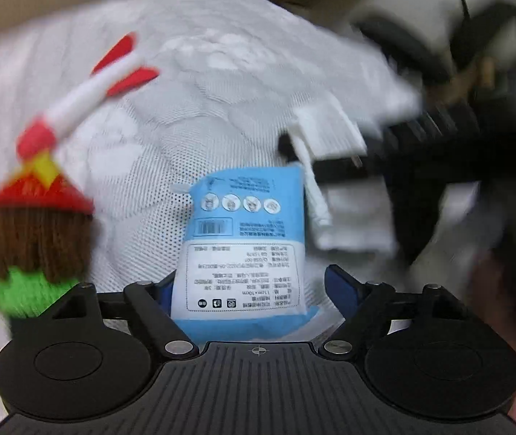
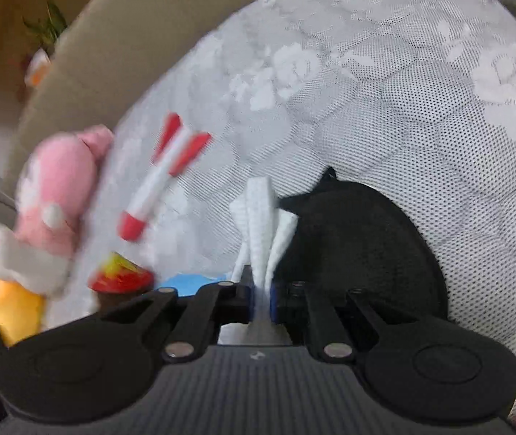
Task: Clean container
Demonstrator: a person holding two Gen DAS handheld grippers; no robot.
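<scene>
Right tongs pinch a white wipe, its lower end hidden

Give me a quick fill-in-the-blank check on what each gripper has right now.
1. The right gripper is shut on a folded white ____.
2. The blue-and-white packet sits between the ____ gripper's open jaws.
3. The toy rocket lies on a white ____ cloth.
4. The rocket's fins are ____.

Missing words: wipe; left; lace; red

White floral lace cloth covered the table; at nine o'clock lay a red-and-white rocket, and at six a blue-and-white packet.
</scene>
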